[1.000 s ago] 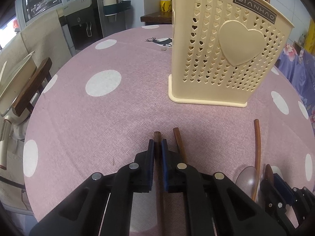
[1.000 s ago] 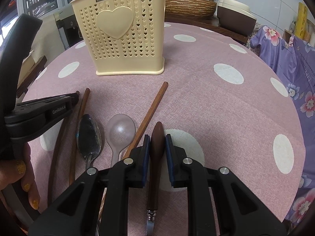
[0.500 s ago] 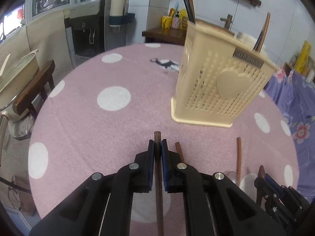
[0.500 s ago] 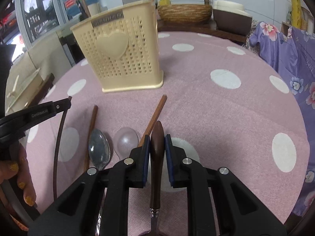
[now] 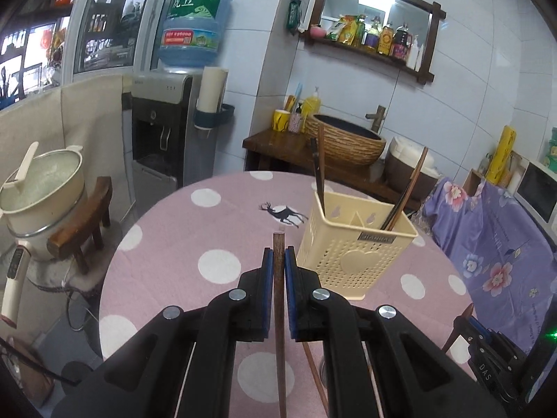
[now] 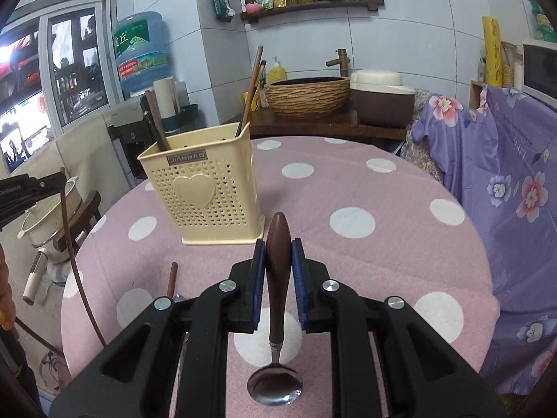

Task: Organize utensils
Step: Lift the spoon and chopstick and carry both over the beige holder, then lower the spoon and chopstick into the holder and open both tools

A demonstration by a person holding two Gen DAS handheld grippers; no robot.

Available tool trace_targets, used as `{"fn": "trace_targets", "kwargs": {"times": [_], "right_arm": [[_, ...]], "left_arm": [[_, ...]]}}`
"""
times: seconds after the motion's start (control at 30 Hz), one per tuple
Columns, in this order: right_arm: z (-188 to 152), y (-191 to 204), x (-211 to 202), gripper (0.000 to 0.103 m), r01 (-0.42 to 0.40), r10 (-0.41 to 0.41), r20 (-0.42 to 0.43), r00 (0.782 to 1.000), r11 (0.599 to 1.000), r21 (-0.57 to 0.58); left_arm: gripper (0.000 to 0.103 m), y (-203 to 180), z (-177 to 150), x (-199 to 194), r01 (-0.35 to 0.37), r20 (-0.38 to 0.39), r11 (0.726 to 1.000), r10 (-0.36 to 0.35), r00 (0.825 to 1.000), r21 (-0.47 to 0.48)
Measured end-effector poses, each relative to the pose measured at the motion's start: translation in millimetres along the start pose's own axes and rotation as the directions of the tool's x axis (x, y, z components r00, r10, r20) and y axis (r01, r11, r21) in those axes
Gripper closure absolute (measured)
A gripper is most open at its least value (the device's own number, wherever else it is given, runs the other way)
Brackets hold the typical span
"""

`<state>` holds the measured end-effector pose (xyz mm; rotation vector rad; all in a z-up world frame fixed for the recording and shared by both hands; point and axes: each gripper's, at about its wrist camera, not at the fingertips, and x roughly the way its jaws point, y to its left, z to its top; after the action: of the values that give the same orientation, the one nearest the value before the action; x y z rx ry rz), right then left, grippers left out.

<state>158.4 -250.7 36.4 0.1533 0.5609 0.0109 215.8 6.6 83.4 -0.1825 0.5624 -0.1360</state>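
A cream perforated utensil holder with a heart stands on the pink dotted table, with a few dark utensils upright in it. My left gripper is shut on a thin brown chopstick, lifted above the table, left of the holder. My right gripper is shut on the brown wooden handle of a metal spoon, bowl hanging toward me, raised in front of the holder. A chopstick still lies on the table.
The round table has a water dispenser and a stool with a pot beyond its left edge. A purple floral cloth hangs on the right. A counter with a woven basin stands behind.
Both grippers have risen from the table, each lifting its utensil; the holder now looks lower and farther in both views, with its open top visible.
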Motion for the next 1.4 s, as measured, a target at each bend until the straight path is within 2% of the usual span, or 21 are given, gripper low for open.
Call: {"fn": "trace_targets", "kwargs": {"times": [0.33, 0.7, 0.97, 1.13, 1.27, 1.4], "right_arm": [[14.1, 5.0, -10.4, 0.087, 0.002, -0.001, 0.03, 1.0, 1.0, -0.016], [25.7, 18.1, -10.7, 0.087, 0.001, 0.002, 0.046, 0.999, 0.999, -0.054], [38.4, 18.7, -5.2, 0.087, -0.052, 0.053, 0.015, 0.999, 0.998, -0.046], [68.1, 34.3, -17.1, 0.087, -0.075, 0.08, 0.049, 0.996, 0.993, -0.095], [109.8, 48.8, -26.0, 0.087, -0.093, 0.103, 0.086, 0.991, 0.989, -0.118], [160.8, 65.0, -29.8, 0.087, -0.065, 0.084, 0.145, 0.986, 0.99, -0.128]], "left_arm": [[0.095, 0.8, 15.9, -13.6, 0.006, 0.055, 1.0, -0.006, 0.998, 0.014], [0.095, 2.6, 25.4, -15.3, 0.007, 0.072, 1.0, -0.008, 0.997, 0.017], [0.095, -1.1, 37.7, -15.6, 0.027, 0.064, 0.999, -0.029, 0.998, 0.03], [0.095, -5.6, 62.3, -23.1, 0.091, 0.052, 0.995, -0.093, 0.994, 0.044], [0.095, -12.6, 98.4, -35.8, 0.147, 0.061, 0.988, -0.15, 0.987, 0.048], [0.095, -27.8, 139.9, -44.6, 0.142, 0.108, 0.988, -0.148, 0.983, 0.055]]}}
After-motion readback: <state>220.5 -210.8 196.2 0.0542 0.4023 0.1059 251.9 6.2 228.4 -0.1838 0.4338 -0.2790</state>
